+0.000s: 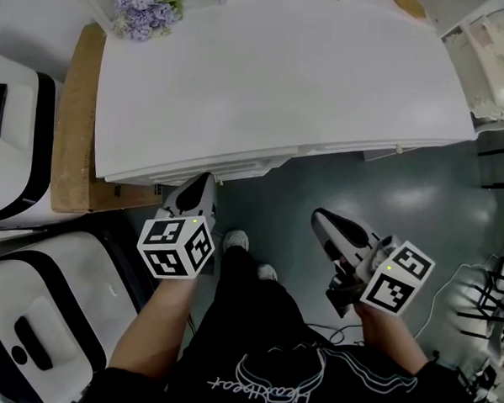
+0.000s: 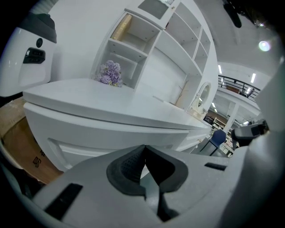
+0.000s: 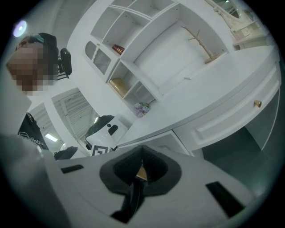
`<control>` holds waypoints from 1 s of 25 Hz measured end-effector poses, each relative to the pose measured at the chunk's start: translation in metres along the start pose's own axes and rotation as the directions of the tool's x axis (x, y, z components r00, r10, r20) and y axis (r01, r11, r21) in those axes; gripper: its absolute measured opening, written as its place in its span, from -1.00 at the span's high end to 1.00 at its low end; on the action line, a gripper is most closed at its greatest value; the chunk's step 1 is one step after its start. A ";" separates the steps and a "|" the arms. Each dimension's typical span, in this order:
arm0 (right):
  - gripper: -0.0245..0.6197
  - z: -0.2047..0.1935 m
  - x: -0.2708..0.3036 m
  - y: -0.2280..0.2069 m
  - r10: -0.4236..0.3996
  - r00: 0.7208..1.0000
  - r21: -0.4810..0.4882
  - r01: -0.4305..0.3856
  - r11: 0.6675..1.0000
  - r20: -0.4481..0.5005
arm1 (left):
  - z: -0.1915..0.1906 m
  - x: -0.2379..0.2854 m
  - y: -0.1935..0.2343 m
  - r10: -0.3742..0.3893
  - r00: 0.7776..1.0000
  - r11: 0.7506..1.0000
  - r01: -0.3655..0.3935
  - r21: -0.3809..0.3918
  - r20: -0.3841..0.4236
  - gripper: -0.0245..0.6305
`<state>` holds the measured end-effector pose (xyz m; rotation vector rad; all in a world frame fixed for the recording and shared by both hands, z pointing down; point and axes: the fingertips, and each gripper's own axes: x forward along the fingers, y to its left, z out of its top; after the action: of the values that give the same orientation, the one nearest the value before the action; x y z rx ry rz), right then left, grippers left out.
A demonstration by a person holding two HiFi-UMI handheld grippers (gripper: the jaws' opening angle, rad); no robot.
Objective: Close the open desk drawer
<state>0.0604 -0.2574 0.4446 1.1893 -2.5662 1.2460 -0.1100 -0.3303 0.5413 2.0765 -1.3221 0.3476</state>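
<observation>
White desk drawer sticks out slightly, just ahead of the closed, empty left gripper; the right gripper is likewise closed.

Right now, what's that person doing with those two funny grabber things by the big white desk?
A person stands at the wide white desk with a gripper in each hand. The left gripper, jaws together and empty, points right at the white drawer front under the desk's left end, which seems to stick out a little. The right gripper, also shut and empty, hangs over the grey floor.
</observation>
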 end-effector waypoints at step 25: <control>0.90 0.037 -0.138 0.194 0.342 0.934 -0.279 -0.304 0.911 0.100 | 0.076 -0.272 -0.217 -0.408 0.878 0.912 0.402 0.079 0.249 0.91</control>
<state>0.0396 -0.1243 0.2454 0.8580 -3.0152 0.8462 -0.0523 -0.1235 0.2572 2.4138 -0.9816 -0.0989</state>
